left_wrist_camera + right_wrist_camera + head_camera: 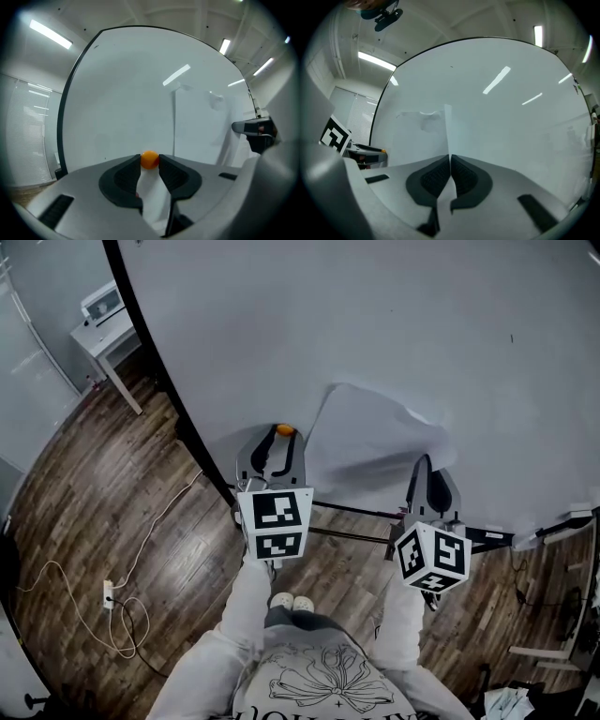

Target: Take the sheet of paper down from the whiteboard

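- The sheet of paper (375, 437) hangs against the whiteboard (375, 315), low on the board and in front of the person. Its lower right part bows off the board and throws a shadow beneath it.
- The right gripper (450, 158) has its fingers pressed together on the sheet's right edge. In the right gripper view that edge runs straight up from between them, and the rest of the sheet lies to the left.
- The left gripper (279, 439) pinches a small orange ball (149, 159) at the very tips of its fingers. Its jaws stand apart only by the ball's width.
- In the left gripper view the ball sits just left of the paper's left edge. Whether it touches the board cannot be told.
- Both grippers point at the board, the left one near the sheet's left edge and the right one at its right edge.
- Below the board lies a wooden floor (112, 512) with a pale cable (122, 615) looped across it.
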### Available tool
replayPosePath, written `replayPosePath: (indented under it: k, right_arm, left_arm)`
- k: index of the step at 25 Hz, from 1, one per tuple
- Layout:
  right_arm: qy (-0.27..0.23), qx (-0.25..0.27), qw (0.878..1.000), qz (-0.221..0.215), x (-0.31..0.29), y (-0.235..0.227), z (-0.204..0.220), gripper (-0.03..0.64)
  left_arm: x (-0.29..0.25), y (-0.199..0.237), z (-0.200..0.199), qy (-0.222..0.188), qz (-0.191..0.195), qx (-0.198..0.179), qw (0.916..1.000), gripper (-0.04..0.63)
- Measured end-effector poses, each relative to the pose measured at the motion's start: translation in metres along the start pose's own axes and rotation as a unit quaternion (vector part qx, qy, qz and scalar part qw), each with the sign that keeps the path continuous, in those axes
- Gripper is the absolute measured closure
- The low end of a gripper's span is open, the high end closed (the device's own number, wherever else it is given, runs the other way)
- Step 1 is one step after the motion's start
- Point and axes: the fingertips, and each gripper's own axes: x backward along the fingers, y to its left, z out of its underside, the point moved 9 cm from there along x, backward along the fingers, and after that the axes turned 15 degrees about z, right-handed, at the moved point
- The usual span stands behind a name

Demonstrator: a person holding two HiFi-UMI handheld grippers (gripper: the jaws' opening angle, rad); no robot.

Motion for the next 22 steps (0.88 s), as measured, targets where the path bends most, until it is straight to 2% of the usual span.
replayPosePath:
  k: [11,22]
  right_arm:
    - [-0.005,-0.001,1.0,-0.001,0.004,-0.004,-0.003,0.614]
    - [-0.037,-0.002,0.999,-0.015,0.028,0.005,-0.027,0.614]
  left_arm:
    - [0.003,-0.005,0.0,-0.003,-0.006,-0.01,0.9999,0.476]
    - [0.049,-0.004,-0.014,-0.036,-0.016,-0.01,0.9992,0.482]
